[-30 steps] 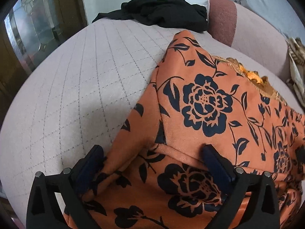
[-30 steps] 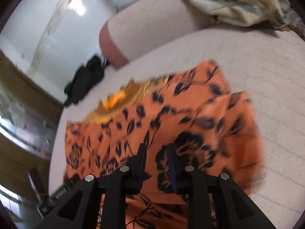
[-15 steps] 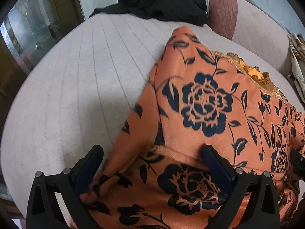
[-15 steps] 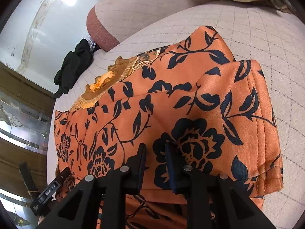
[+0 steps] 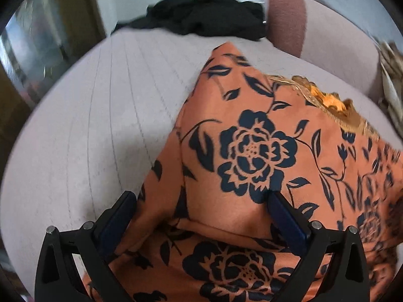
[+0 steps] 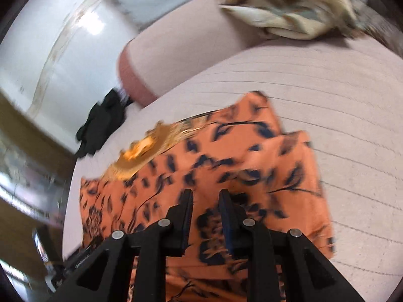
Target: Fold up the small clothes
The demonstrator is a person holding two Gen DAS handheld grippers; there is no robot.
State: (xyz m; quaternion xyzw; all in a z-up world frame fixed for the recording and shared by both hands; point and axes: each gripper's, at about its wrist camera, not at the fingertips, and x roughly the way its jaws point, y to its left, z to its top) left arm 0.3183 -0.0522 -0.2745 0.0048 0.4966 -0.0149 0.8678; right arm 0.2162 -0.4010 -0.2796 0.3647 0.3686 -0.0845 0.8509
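Note:
An orange garment with a dark blue flower print [image 5: 257, 151] lies partly folded on the pale quilted bed [image 5: 88, 138], its gold embroidered neckline [image 5: 327, 103] toward the headboard. My left gripper [image 5: 199, 203] is wide open, its fingers straddling the garment's folded near edge. The garment also shows in the right wrist view [image 6: 226, 156]. My right gripper [image 6: 205, 196] hovers over the garment's lower part with its jaws close together and a narrow gap between them; nothing is held between them. This view is motion-blurred.
A black garment [image 5: 201, 20] lies at the bed's far end, also seen in the right wrist view [image 6: 103, 123]. A pink padded headboard [image 5: 287, 17] stands behind. A crumpled cream patterned cloth [image 6: 289, 7] lies at the far right. A wooden glass door [image 5: 30, 45] is at left.
Both grippers have pulled back and lifted slightly from the garment. The right view shifted from close over the folded sleeve to a higher, blurred view. The left jaws stay wide open.

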